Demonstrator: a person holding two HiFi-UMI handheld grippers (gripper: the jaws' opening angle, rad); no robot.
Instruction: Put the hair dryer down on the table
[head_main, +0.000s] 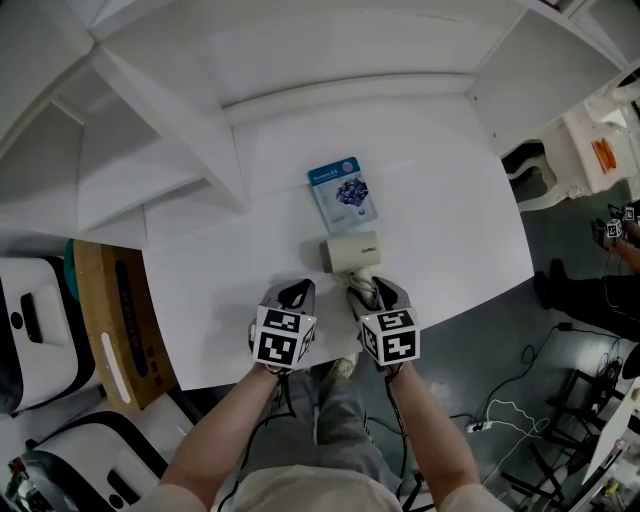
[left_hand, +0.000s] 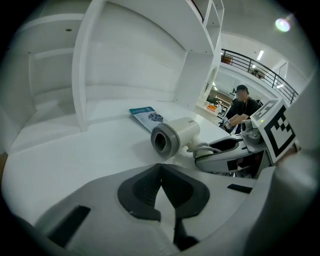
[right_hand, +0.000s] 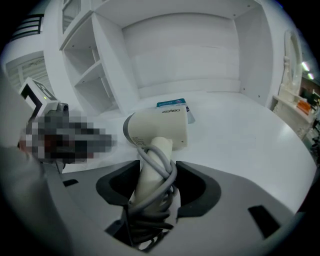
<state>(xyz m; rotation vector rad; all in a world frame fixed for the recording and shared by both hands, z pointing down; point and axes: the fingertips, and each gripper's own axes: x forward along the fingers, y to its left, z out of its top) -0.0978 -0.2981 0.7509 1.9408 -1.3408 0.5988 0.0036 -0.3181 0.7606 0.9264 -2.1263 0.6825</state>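
A cream hair dryer (head_main: 352, 252) with its grey cord wound round the handle is near the front edge of the white table (head_main: 450, 200). My right gripper (head_main: 375, 292) is shut on that handle (right_hand: 150, 175), pads against the cord wraps. The barrel (right_hand: 160, 131) points left, low over or on the tabletop; I cannot tell whether it touches. In the left gripper view the dryer's nozzle (left_hand: 165, 140) faces the camera. My left gripper (head_main: 297, 292) hovers beside it to the left, its jaws shut with nothing between them (left_hand: 160, 172).
A blue and white packet (head_main: 342, 193) lies flat just beyond the dryer. White shelving (head_main: 150, 120) rises at the table's back and left. A wooden box (head_main: 110, 320) stands off the left edge. A person (left_hand: 242, 107) sits beyond the right side.
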